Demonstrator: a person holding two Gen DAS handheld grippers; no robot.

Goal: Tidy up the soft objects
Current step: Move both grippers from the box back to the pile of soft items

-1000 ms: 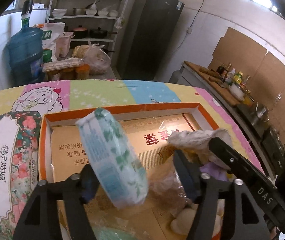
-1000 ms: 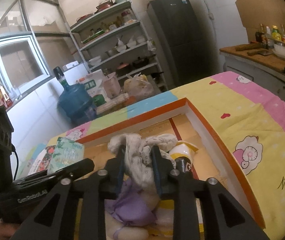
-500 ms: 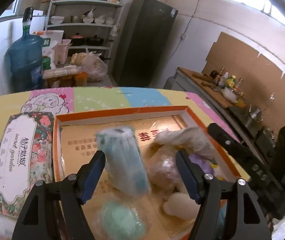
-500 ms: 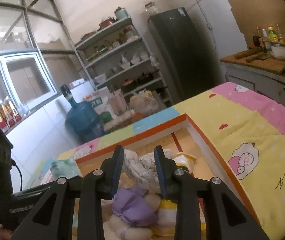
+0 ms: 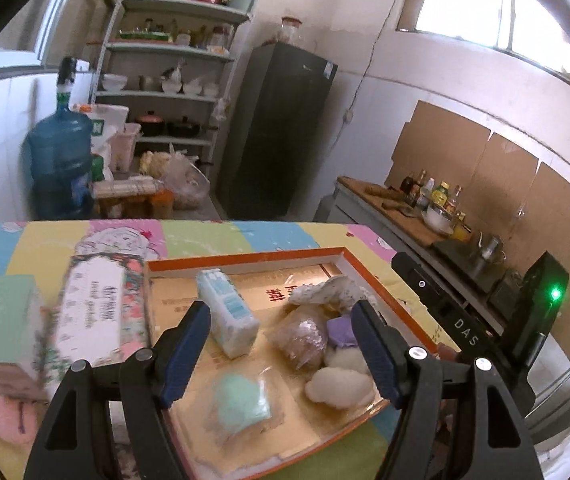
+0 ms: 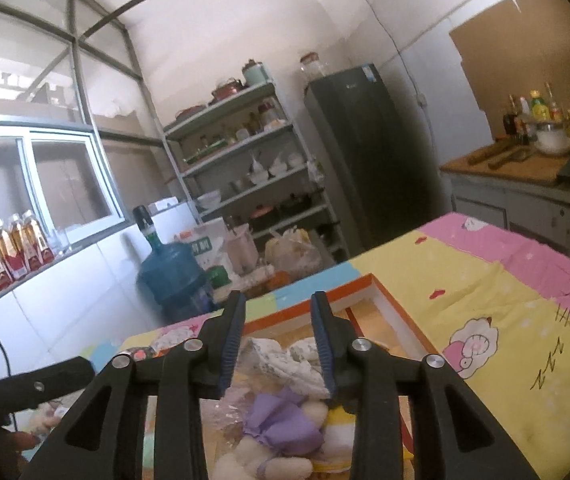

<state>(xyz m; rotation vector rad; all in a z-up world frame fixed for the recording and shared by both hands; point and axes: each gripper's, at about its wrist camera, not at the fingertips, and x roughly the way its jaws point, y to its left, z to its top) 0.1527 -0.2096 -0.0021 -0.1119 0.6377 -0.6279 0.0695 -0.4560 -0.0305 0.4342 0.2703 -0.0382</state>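
A shallow orange-rimmed box (image 5: 245,258) on the patchwork cloth holds the soft things. A pale blue tissue pack (image 5: 227,312) lies in it on its own, behind my left gripper (image 5: 281,320), which hangs open and empty above the box. Also in the box are a green wrapped sponge (image 5: 241,398), a brown bagged lump (image 5: 303,338), a purple cloth (image 5: 341,330) and a white plush (image 5: 341,384). My right gripper (image 6: 278,308) is opening. The grey-white rag (image 6: 285,360) lies loose in the box below its jaws, and the pads do not press it.
A floral tissue box (image 5: 97,308) and a green box (image 5: 1,320) lie left of the orange box. Beyond the table stand a water jug (image 5: 59,160), shelves (image 5: 173,92) and a dark fridge (image 5: 281,132). A counter with bottles (image 5: 429,200) runs along the right.
The tissue pack left my left gripper and now lies in the box; that gripper rose and drew back. My right gripper widened off the rag and lifted.
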